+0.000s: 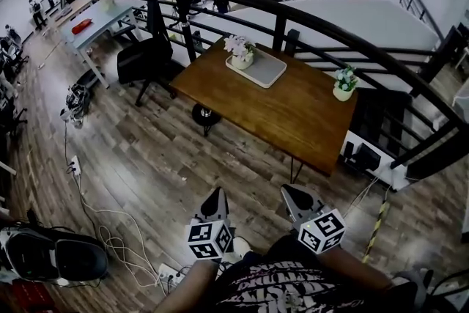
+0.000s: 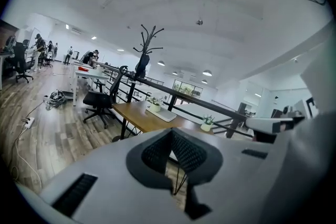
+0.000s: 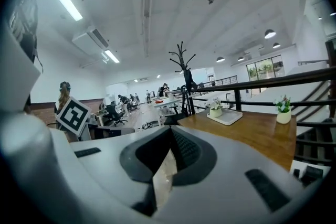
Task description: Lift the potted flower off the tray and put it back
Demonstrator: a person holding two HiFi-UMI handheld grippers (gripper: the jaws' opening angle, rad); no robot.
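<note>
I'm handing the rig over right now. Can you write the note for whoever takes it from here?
Left gripper: fingers shut, empty, over the floor short of the table.
Right gripper: likewise shut and empty, beside the left one.
Potted flower: upright on the tray at the table's far side. A second potted plant stands off the tray near the right edge.
Done: no sign of a lift; neither gripper touches the pot.
Left: probably the whole job. Close in on the table, lift the flower off the tray, set it back.
</note>
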